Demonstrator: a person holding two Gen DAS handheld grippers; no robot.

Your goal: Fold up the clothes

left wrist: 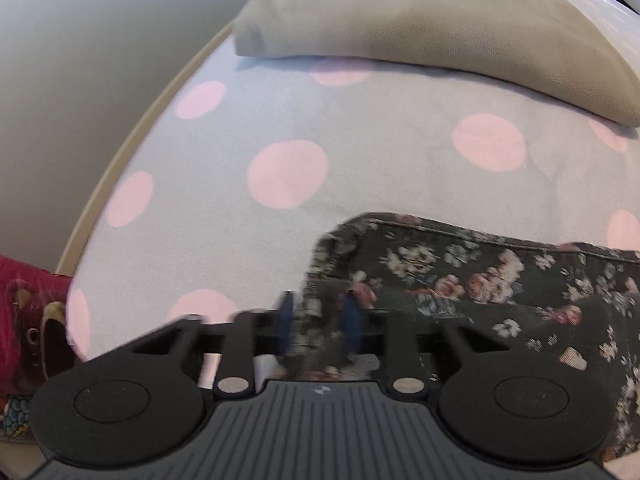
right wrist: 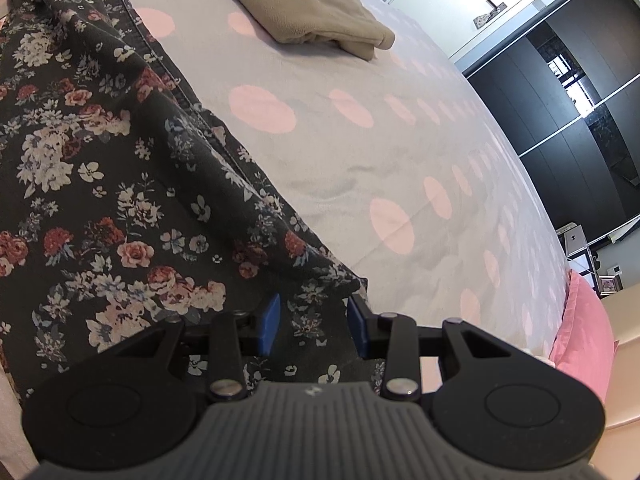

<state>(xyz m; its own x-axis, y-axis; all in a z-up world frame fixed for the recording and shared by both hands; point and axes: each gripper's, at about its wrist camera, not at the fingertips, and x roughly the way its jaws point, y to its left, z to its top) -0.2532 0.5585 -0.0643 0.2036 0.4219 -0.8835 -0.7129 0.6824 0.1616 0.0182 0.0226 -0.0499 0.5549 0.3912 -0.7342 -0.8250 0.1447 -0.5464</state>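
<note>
Both grippers are working at the near edge of the dark floral-print fabric garment [right wrist: 100, 200], which is lying spread on the pale grey bedsheet with large pink dots [right wrist: 360, 160]. In the right wrist view the garment is filling everything from nine o'clock round to six, its stitched hem running diagonally down towards the right gripper [right wrist: 314, 326]. That gripper's blue pads [right wrist: 270, 322] are standing apart over the garment's lower corner, cloth showing between them but neither pad pressing on it, so the jaws are released. Up at twelve o'clock a folded beige fleece garment [right wrist: 304, 4] is resting on the sheet, well apart from the floral piece. A pink pillow [right wrist: 584, 328] is sitting at the bed edge at four o'clock, dark wardrobe doors [right wrist: 560, 120] at two.

In the left wrist view, the left gripper [left wrist: 320, 320] is blurred. Its blue pads [left wrist: 354, 320] are sitting fairly close together at the garment's left corner, with cloth bunching between them; whether they are actually pinching it, I cannot tell. The beige fleece is lying at one o'clock, and a red plush bear [left wrist: 28, 320] is peeking in at eight.
</note>
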